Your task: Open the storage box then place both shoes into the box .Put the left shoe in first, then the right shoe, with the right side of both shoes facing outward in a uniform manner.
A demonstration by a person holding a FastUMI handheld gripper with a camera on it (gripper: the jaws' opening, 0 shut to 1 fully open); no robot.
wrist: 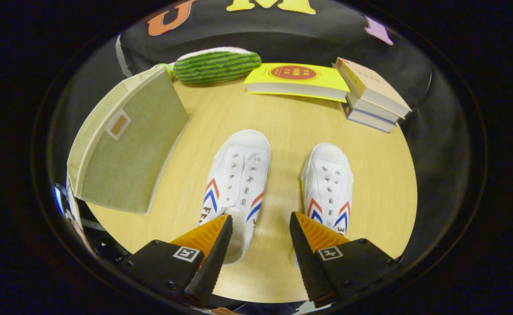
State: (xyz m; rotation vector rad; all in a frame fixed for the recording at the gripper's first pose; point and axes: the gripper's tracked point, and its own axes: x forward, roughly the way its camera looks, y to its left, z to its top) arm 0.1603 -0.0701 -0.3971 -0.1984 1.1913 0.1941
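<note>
Jaws: gripper point(258, 223) released, fingers spread, holding nothing, above the shoes' heels. Left shoe point(238, 179) and right shoe point(328, 188): side by side on the tabletop point(282, 127), toes pointing away. Storage box point(127, 140): closed, left of the shoes. Beyond: striped green cushion point(215, 64), yellow book point(298, 81), stacked books point(372, 96).

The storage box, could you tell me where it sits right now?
In the gripper view the storage box stands closed on the table, left of the two shoes, with the open gripper above them.
</note>
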